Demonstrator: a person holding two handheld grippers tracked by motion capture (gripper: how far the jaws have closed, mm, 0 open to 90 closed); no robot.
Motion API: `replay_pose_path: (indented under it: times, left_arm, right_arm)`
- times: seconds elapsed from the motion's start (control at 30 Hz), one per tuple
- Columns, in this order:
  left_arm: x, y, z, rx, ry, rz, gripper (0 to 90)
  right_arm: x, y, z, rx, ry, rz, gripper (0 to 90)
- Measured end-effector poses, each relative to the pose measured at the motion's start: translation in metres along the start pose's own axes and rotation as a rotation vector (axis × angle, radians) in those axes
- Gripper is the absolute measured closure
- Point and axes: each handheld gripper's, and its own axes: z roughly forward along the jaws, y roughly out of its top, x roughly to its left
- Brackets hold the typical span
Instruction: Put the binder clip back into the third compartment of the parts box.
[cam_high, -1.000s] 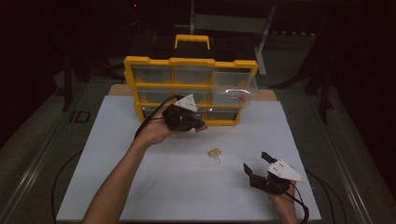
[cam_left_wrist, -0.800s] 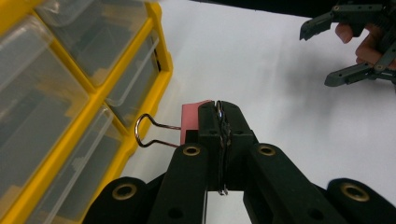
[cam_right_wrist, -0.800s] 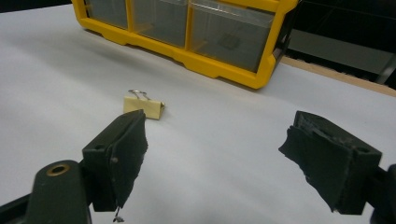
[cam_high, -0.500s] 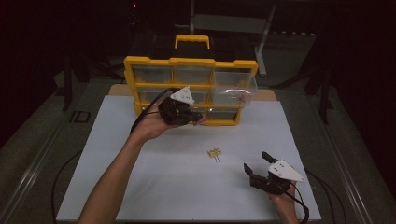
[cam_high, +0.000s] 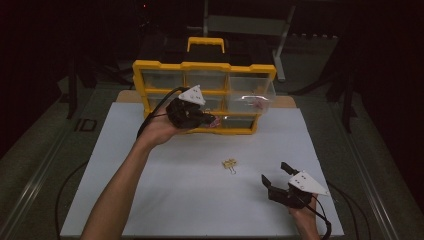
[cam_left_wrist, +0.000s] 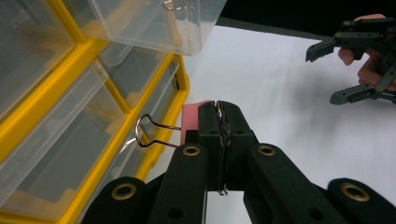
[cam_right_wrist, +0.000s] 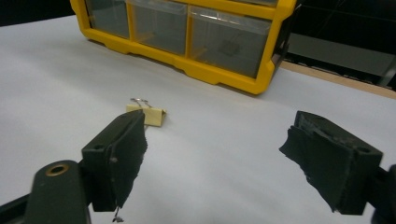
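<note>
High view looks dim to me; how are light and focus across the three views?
High view: dark surround, only the white table and yellow drawer cabinet lit, detail soft. Left gripper view: bright, the pink clip sharp, near drawers soft. Right gripper view: the tool's black pads blurred up close, the yellow clip soft.

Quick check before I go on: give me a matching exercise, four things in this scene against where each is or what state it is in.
Things:
1. pink binder clip
2. yellow binder clip
3. right gripper
4. pulled-out clear drawer

States:
A. lying loose on the white table top
B. jaws apart, nothing between them
C. sticking out from the yellow organizer's right column
D. clamped in the shut left gripper, in front of the organizer

Pairs: 1-D, 2-A, 3-B, 4-C
</note>
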Motion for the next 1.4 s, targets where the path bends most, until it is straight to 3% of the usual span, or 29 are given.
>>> replay_pose_path:
  times: [0.33,1.4]
  left_arm:
    - [0.004,0.005,-0.007,-0.01,0.007,-0.005,89.2]
    - [0.015,0.038,-0.036,-0.053,0.053,0.014,89.3]
  right_arm:
    - [0.001,0.003,-0.002,-0.023,-0.016,0.003,12.3]
    - [0.002,0.002,-0.002,-0.024,-0.009,-0.007,12.5]
